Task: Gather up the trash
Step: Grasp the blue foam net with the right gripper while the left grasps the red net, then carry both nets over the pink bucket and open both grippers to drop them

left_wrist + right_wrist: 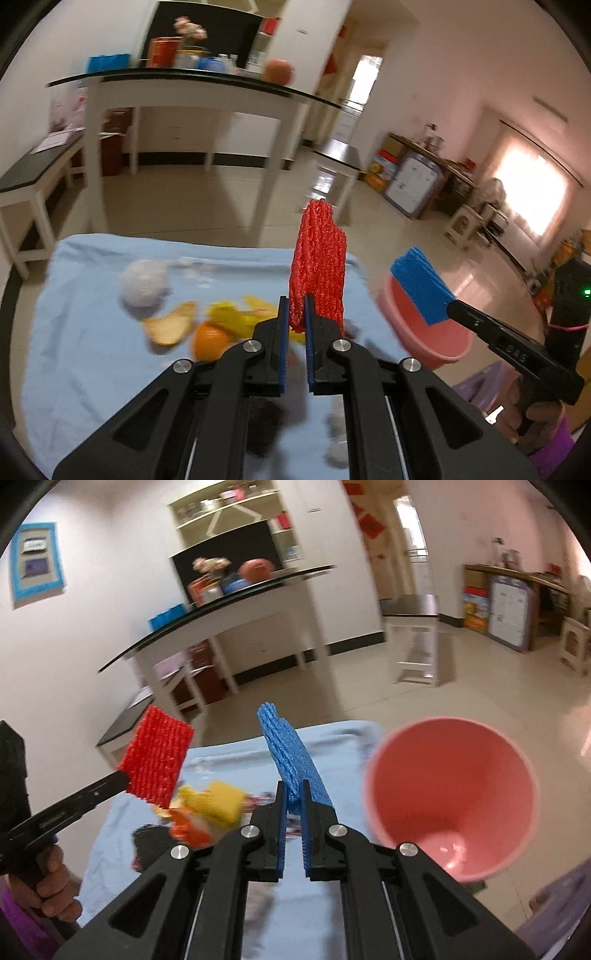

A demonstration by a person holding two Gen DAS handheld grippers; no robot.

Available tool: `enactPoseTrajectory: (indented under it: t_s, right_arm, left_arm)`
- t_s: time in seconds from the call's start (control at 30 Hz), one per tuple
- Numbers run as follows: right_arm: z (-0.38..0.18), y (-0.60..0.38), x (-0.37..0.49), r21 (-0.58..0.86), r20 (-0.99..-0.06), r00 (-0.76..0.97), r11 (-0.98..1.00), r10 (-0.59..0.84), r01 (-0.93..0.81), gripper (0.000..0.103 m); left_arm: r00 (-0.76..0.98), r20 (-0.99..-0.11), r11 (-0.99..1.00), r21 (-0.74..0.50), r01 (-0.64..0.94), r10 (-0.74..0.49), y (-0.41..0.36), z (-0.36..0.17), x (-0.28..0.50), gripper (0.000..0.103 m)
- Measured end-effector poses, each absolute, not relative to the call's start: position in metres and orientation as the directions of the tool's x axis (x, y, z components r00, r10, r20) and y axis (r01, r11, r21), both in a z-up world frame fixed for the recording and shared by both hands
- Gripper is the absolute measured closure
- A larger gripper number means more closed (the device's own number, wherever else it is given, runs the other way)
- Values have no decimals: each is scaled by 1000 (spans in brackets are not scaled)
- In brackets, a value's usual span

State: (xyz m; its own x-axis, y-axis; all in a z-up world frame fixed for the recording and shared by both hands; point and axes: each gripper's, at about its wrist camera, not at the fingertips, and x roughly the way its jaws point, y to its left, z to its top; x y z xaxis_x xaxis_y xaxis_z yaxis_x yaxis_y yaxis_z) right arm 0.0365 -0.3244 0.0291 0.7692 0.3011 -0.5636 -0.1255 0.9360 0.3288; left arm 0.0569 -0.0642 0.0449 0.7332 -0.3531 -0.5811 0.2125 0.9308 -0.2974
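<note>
Both tongs loaded. Left tongs [297, 314] pinched tight on the red foam net [319, 266], right tongs [293, 797] pinched tight on the blue foam net [291, 760]; both nets stick up above the counter [92, 354].

Pink bin [450, 794] sits just off the counter's right edge, mouth open, looks empty.

Judgement: step is the carry to the bin. Blue is nearer, drop it first. Get each net fully over the mouth before opening; foam is light and may cling to the pads.

Crumpled tissue [144, 282], orange peel [170, 326] and yellow scraps [229, 317] remain on the cloth.
</note>
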Motion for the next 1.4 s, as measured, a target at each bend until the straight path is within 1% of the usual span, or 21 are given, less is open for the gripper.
enactPoseTrajectory:
  t_s: [0.13,0.27,0.5,0.73,0.87,1.1,1.3,1.33,1.4]
  right_arm:
    - [21,-368,27,345,-571,786,938,239,-35,97]
    - [9,-401,22,359,-587,785,933,197,34,97]
    - [-12,-427,24,351,-613,773,933,164,80,97]
    - [-26,-428,47,332,-645,750,937,144,105,96]
    - [-28,-417,64,294,-663,739,950,123,105,96]
    - [-32,-414,70,263,-670,736,958,93,118,96]
    - [-34,-415,74,249,-670,739,959,71,134,95]
    - [-34,-414,74,248,-670,740,959,68,137,94]
    - [-33,-414,75,245,-667,743,959,62,140,87]
  left_arm:
    - [683,-597,906,-306,292,-421,-112,45,63,96]
    - [625,-627,885,-305,351,-464,-157,38,67,96]
    - [544,-693,875,-299,380,-473,-210,18,85,96]
    - [521,-723,886,-300,354,-453,-232,1,112,96]
    - [515,-734,891,-296,343,-442,-241,-7,118,96]
    - [518,-736,893,-285,349,-437,-253,-11,130,96]
    - [542,-727,897,-247,365,-421,-266,-12,134,96]
    - [542,-726,896,-247,368,-423,-266,-12,134,96]
    - [548,-722,897,-242,371,-422,-267,-12,134,96]
